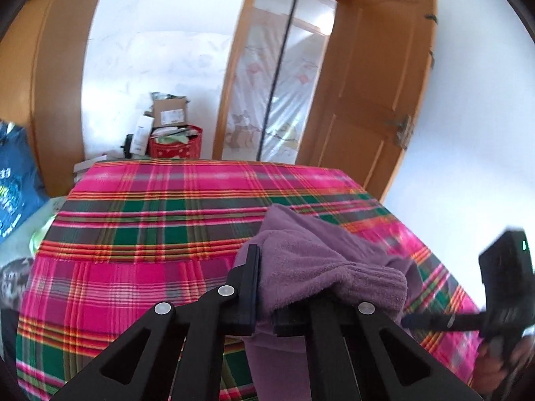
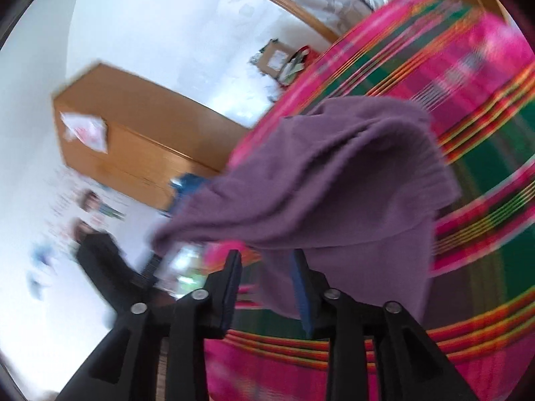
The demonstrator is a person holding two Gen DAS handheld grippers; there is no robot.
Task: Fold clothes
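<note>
Left gripper: the black two-finger left gripper (image 1: 264, 287) is pinched tight on the soft purple knitted garment (image 1: 321, 260). Its fingers are almost together, with a fold of the cloth caught between them and draped over the right finger.

Right gripper: the black right gripper (image 2: 267, 287), with blue pads on the inside of its fingers, stands partly apart. The pads (image 2: 299, 287) do not squeeze anything. An edge of the purple garment (image 2: 334, 180) hangs down by the right-hand finger, and it looks like it brushes that pad, but the view is blurry.

Purple garment: it is lifted up in a bunch over the bed, with a ribbed cuff or hem showing near the left gripper. A long part trails down toward the bottom of the left wrist view.

Bed cover: a bright pink, green and orange checked cloth (image 1: 150, 234) lies flat over the bed under the garment.

Right side of the left view: the other black gripper body (image 1: 501, 284) shows at the edge, held by a hand (image 1: 498, 364) low in the corner.

Room: an open brown wooden door (image 1: 374, 100) stands behind the bed. A red round basket (image 1: 175, 143) and a brown cardboard box (image 1: 169, 113) sit on the floor by the white wall.

Far left: a dark blue bag with printed letters (image 1: 13, 180) sits at the side.
</note>
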